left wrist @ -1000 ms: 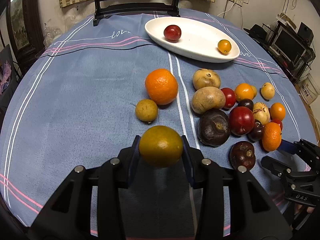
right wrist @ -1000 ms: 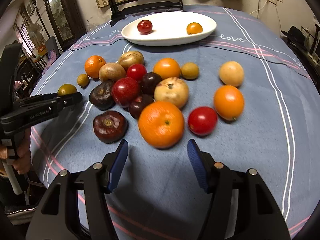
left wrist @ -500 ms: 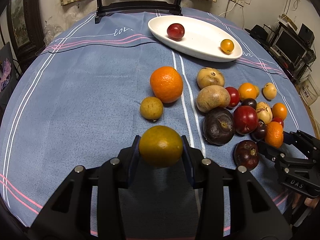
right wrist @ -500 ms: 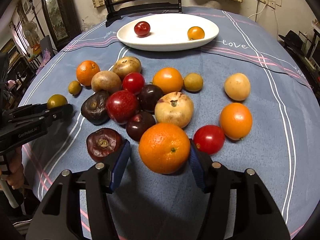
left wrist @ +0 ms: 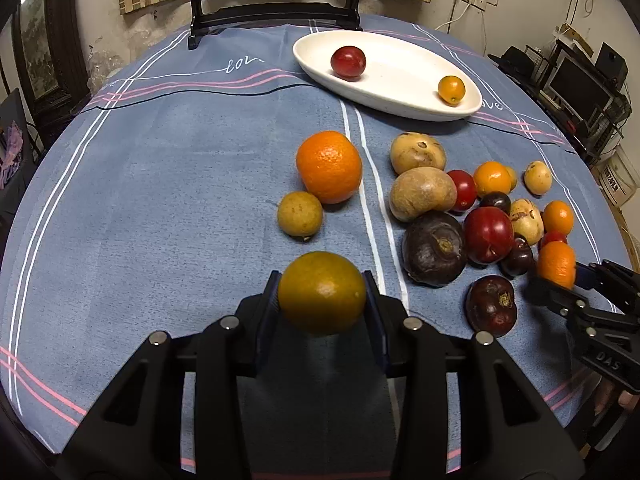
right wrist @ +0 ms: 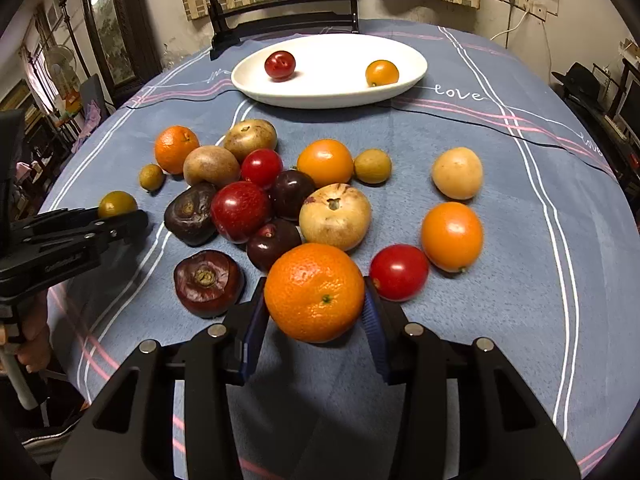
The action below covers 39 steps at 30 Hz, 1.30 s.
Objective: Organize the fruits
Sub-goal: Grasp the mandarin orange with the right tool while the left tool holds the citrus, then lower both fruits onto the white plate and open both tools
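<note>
Blue striped tablecloth (right wrist: 520, 280) carries a white oval dish (right wrist: 400, 88) at the far edge, straight ahead of both claws. Left gripper (left wrist: 322, 294) pinches a greenish citrus (left wrist: 322, 292); right gripper (right wrist: 314, 306) brackets a big orange (right wrist: 314, 292), pads (right wrist: 372, 316) apparently touching.

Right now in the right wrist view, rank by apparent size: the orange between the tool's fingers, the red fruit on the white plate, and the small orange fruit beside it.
1. Orange, though nearness inflates it.
2-3. Red fruit and small orange fruit: look alike.
</note>
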Available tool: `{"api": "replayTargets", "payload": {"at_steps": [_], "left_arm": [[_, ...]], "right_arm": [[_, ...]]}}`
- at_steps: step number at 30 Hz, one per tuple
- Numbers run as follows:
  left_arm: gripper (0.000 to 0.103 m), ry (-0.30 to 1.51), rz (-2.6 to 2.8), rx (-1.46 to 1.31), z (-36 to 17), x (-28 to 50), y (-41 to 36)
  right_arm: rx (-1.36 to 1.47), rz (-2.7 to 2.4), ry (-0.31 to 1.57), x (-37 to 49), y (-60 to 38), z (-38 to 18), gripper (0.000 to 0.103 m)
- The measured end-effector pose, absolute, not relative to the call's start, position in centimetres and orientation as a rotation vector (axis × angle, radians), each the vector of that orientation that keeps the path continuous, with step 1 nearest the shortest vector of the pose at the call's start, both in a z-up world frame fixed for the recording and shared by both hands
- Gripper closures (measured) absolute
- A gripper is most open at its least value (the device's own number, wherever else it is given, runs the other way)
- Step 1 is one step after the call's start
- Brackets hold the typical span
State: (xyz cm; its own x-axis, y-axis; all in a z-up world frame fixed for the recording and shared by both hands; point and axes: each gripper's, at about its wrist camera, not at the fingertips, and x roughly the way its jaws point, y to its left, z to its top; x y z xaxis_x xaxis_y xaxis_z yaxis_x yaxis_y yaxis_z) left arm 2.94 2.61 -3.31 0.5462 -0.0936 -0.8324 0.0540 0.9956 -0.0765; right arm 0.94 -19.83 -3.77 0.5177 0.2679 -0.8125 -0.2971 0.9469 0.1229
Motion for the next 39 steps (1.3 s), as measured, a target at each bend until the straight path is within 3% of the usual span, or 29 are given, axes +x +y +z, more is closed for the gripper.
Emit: {"api": "replayTargets", "payload": {"at_steps": [11, 20, 27, 35, 37, 38, 39], "left_arm": [[0.063, 0.929, -0.1, -0.005, -0.3, 3.8, 2.9], [0.063, 0.825, -0.127, 0.057, 5.2, 12.1, 0.9], [0.063, 0.905, -0.118, 0.09, 2.3, 20.8, -1.7], [0.063, 0.98, -0.085, 0.089, -1.3, 26.0, -1.5], [0.057, 0.982, -0.087, 0.07, -1.6, 26.6, -1.2], [0.04, 0.968, -0.084, 0.061, -1.5, 26.8, -1.0], [0.033, 0.939, -0.093, 0.047, -1.1, 26.6, -0.9]], "right_arm": [[0.011, 0.391, 0.853, 0.1, -22.6, 0.8, 0.058], [-0.095, 0.362, 0.762, 8.3, -21.6, 5.2, 0.058], [-0.151, 0.395, 0.879, 17.5, -17.6, 2.5, 0.058], [-0.248, 0.396, 0.932, 21.7, -13.9, -0.9, 0.058], [-0.293, 0.38, 0.92, 22.1, -13.5, -1.2, 0.054], [-0.317, 0.367, 0.901, 22.1, -13.3, -1.2, 0.053], [-0.32, 0.364, 0.892, 22.1, -13.4, -1.1, 0.052]]}}
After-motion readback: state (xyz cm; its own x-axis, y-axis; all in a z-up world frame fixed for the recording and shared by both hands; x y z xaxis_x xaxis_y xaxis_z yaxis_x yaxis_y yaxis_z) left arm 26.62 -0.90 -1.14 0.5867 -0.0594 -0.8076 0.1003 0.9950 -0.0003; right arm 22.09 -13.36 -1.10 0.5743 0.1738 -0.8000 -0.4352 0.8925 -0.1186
